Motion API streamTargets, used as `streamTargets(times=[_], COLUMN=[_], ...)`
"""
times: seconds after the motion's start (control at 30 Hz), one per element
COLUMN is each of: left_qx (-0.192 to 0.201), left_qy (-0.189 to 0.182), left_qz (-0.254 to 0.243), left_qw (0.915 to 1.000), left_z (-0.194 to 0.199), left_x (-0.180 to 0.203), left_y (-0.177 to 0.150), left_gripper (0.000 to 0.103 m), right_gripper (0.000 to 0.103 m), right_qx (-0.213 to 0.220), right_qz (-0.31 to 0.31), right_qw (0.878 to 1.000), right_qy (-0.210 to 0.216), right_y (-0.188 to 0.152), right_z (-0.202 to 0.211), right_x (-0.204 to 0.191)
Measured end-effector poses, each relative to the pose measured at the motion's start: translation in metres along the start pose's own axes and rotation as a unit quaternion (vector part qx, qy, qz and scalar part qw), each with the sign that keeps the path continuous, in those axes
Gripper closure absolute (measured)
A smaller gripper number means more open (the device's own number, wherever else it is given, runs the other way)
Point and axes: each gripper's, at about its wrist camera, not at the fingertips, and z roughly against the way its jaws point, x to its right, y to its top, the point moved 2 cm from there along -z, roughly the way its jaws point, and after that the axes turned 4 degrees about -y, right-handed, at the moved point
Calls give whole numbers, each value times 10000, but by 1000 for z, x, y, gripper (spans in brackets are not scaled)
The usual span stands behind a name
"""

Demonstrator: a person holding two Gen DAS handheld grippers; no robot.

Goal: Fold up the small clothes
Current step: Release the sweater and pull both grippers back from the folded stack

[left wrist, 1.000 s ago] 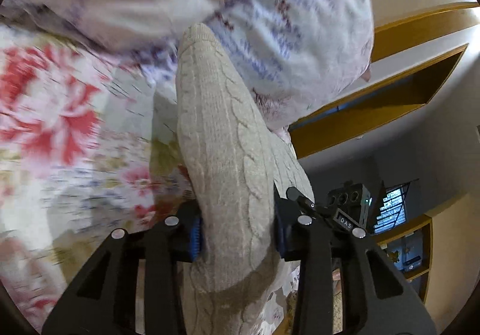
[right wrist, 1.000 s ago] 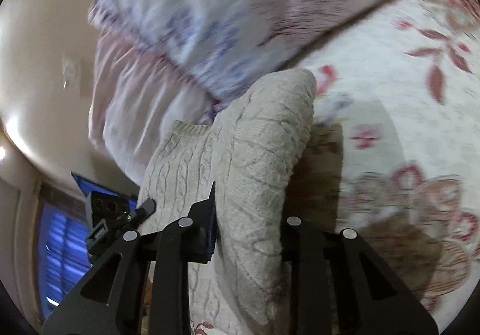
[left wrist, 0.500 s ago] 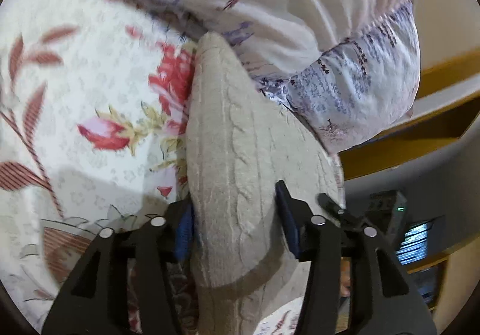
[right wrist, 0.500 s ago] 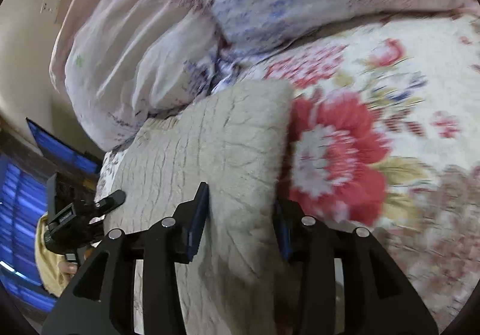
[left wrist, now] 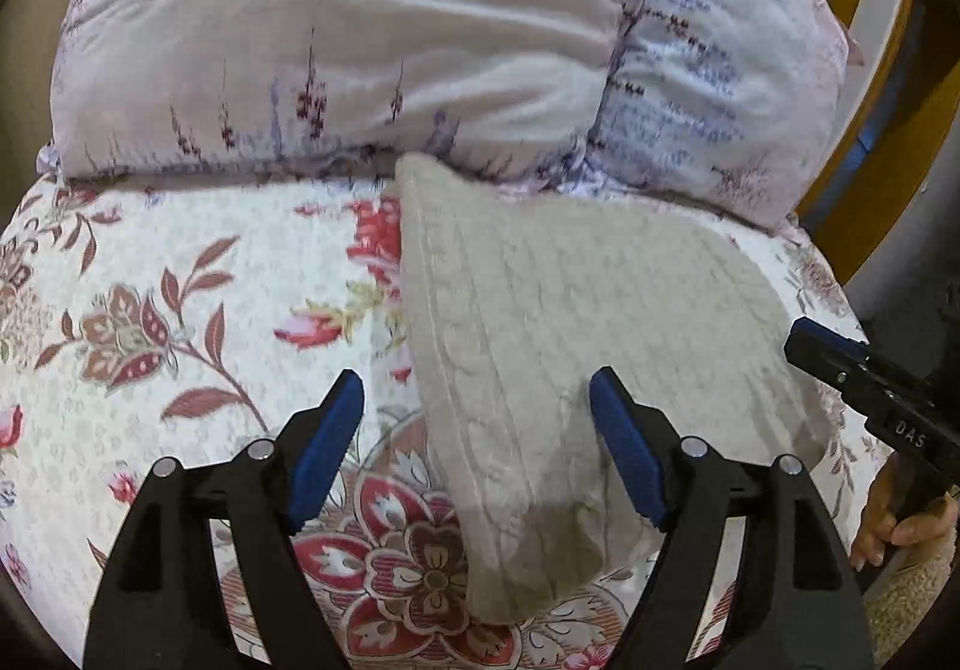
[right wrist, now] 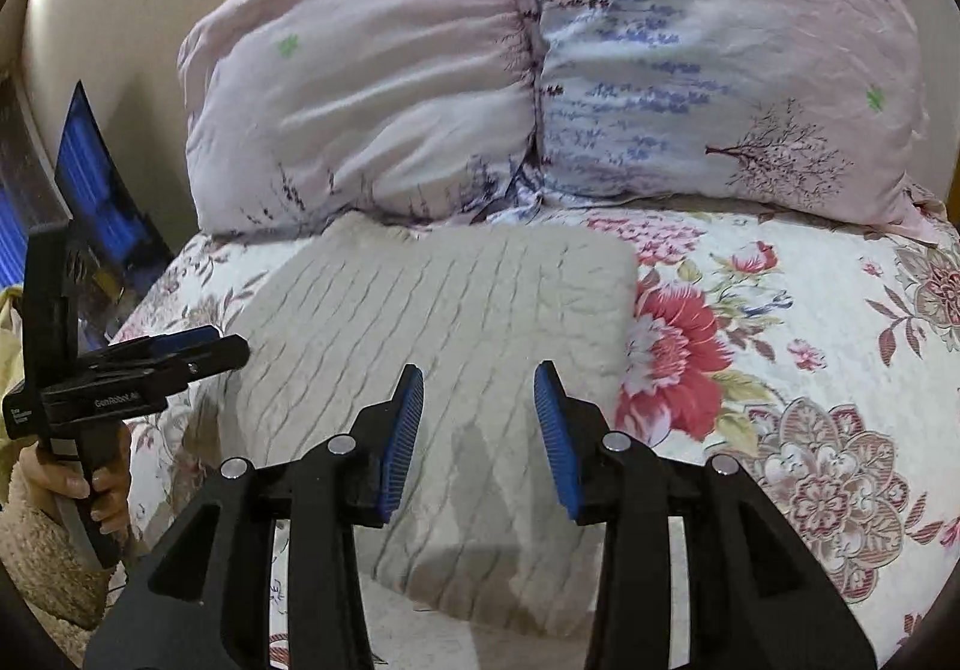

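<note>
A beige cable-knit sweater [left wrist: 570,322] lies folded flat on the floral bedspread [left wrist: 180,310], its far edge against the pillows. My left gripper [left wrist: 477,418] hovers over the sweater's left fold; its jaws are opening, the knit lies between them, and the blue pads do not press it. My right gripper [right wrist: 478,418] stands open above the sweater [right wrist: 432,310] near its right side, with cloth below the fingers but nothing pinched. Each gripper shows in the other's view: the right gripper [left wrist: 870,400] at the right edge, the left gripper [right wrist: 150,358] at the left edge.
Two pale pink and lavender pillows [right wrist: 540,70] are stacked along the back of the bed. A wooden frame [left wrist: 852,70] stands at the far right. A hand in a fuzzy sleeve [right wrist: 78,484] holds the left gripper's handle. Bare bedspread [right wrist: 810,370] lies to the sweater's right.
Both grippers had the sweater pinched and held up on edge; now both have let go and it lies flat. Both have drawn back and rolled level.
</note>
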Motion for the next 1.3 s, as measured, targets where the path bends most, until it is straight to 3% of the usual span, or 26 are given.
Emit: streamTargets(times=[0.13, 0.23, 0.53, 0.57, 0.6, 0.67, 0.8, 1.0, 1.13, 1.3], left_qx=[-45, -212, -44, 43, 179, 355, 467, 466, 455, 144], left_qy=[108, 169, 416, 420, 431, 497, 419, 585, 683, 693], left_qz=[-70, -172, -373, -385, -417, -464, -343, -129, -119, -77], left_qw=[9999, 9995, 9984, 9984, 9980, 9971, 9974, 9971, 9966, 9975], left_z=[-5, -16, -18, -12, -3, 10, 30, 46, 50, 42], left_x=[-2, -2, -2, -1, 0, 2, 1, -3, -1, 5], left_y=[-4, -8, -9, -9, -11, -15, -25, -44, -57, -72], left_gripper=[21, 21, 12, 12, 12, 8, 2, 2, 2, 2], right_gripper=[62, 62, 59, 50, 32, 15, 11, 7, 6, 5], right_qx=[-205, -594, -455, -399, -323, -91, 210, 337, 177, -99], right_qz=[240, 479, 389, 321, 257, 169, 133, -275, -434, -297], right_qw=[9993, 9953, 9947, 9952, 9960, 9967, 9953, 9938, 9932, 9911], right_qy=[-203, -588, -834, -829, -790, -791, -940, -1022, -1064, -1291], right_y=[-8, -21, -23, -22, -23, -23, -27, -40, -49, -68], right_z=[-10, -28, -24, -21, -15, 0, 22, 38, 39, 29], right_x=[-8, -9, -15, -15, -14, -15, -15, -5, -5, -18])
